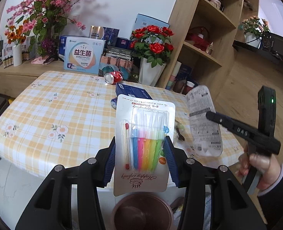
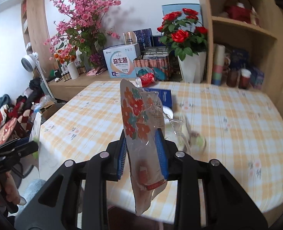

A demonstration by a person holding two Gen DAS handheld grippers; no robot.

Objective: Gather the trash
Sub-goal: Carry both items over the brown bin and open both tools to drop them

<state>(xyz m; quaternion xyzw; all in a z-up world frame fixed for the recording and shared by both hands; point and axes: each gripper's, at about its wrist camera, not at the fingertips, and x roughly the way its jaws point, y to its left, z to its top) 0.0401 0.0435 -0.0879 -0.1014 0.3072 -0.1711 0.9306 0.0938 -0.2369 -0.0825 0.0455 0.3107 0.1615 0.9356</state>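
Note:
My left gripper [image 1: 140,140] is shut on a blister pack of coloured candles [image 1: 144,126], held upright above the near edge of the checked table [image 1: 45,115]. My right gripper [image 2: 141,140] is shut on a clear plastic packet printed with orange and teal flowers [image 2: 139,126]; the left wrist view shows that packet's white printed back [image 1: 204,120] to the right. Below the candle pack stands a brown round bin [image 1: 142,210]. A crushed red can [image 1: 113,77] and a dark blue box [image 1: 131,92] lie at the table's far side.
A small green scrap [image 2: 196,140] and a white round lid [image 2: 168,113] lie mid-table. Boxes, a white vase of red roses [image 1: 152,71] and pink blossoms stand on the sideboard behind. A wooden shelf unit [image 1: 208,38] rises at the right. A person's hand [image 1: 260,168] holds the right gripper.

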